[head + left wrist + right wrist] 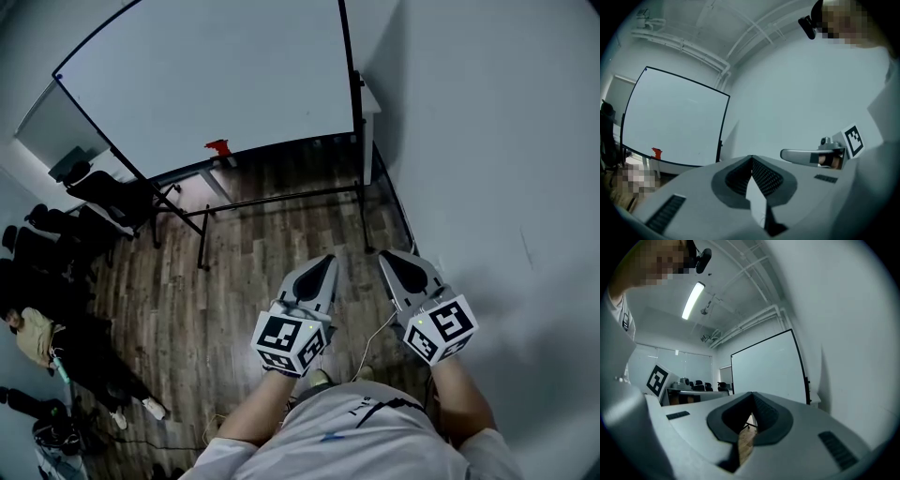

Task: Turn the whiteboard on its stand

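Both claws idle, nothing gripped. Left claw (327, 260): jaws together, empty. Right claw (385, 255): same, tips meeting, nothing between. Both are held level in front of the person, above the wood floor (262, 272).

The whiteboard (216, 75) is ahead and well apart from both claws, out of reach from here. It sits on its stand (281, 199), right edge close to the wall (487, 141). Both gripper views look straight at it. There's a small red item (217, 147) on the tray at the bottom edge.

Step in hand, as I read it: the approach, not yet the turn.

To do it well:
- Close the gap first; don't stretch.
- Open both claws before contact and clamp on the black frame edge, not the writing face.
- Take opposite edges, push one, pull the other, slowly.
- Watch the wall side: little room for a corner to swing.
- The red item may slide off once the board moves.

There's a fitting on the right upright (360, 89), possibly a pivot lock; too small to tell. I'd check it before forcing anything.
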`<state>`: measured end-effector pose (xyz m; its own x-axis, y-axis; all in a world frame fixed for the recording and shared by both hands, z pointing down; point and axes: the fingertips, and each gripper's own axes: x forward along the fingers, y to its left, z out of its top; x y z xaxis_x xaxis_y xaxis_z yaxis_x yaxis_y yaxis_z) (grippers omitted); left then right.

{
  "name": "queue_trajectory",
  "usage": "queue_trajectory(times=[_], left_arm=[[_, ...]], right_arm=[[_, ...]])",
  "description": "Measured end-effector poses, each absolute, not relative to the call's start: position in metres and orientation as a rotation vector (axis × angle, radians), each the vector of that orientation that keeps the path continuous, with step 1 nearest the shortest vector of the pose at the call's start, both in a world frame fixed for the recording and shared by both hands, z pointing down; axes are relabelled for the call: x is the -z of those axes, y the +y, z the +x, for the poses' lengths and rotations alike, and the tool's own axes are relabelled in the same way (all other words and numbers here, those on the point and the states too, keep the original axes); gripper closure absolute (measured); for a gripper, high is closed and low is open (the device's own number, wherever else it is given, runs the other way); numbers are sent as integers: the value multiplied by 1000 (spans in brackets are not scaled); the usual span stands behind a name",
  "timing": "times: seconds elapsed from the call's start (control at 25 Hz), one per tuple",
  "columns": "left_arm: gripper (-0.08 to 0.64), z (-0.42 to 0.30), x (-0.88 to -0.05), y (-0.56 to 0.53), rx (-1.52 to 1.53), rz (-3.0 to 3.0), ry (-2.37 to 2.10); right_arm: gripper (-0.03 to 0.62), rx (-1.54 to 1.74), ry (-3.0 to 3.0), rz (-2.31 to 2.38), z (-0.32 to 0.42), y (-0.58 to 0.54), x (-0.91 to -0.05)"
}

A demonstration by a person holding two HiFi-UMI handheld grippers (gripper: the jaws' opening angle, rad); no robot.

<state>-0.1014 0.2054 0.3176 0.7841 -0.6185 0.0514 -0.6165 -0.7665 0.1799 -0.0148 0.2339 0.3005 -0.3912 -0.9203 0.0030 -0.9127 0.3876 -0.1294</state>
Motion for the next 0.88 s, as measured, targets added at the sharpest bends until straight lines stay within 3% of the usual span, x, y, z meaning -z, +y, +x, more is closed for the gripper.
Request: queue_trajectory(times=[0.52, 0.88], left_arm=[[549, -61, -331, 176, -53, 2763, -1029], [549, -46, -347, 105, -34, 2772, -955]], right_arm=[[581, 222, 2540, -1661, 34, 214, -315], [581, 235, 2541, -1691, 38, 141, -333]])
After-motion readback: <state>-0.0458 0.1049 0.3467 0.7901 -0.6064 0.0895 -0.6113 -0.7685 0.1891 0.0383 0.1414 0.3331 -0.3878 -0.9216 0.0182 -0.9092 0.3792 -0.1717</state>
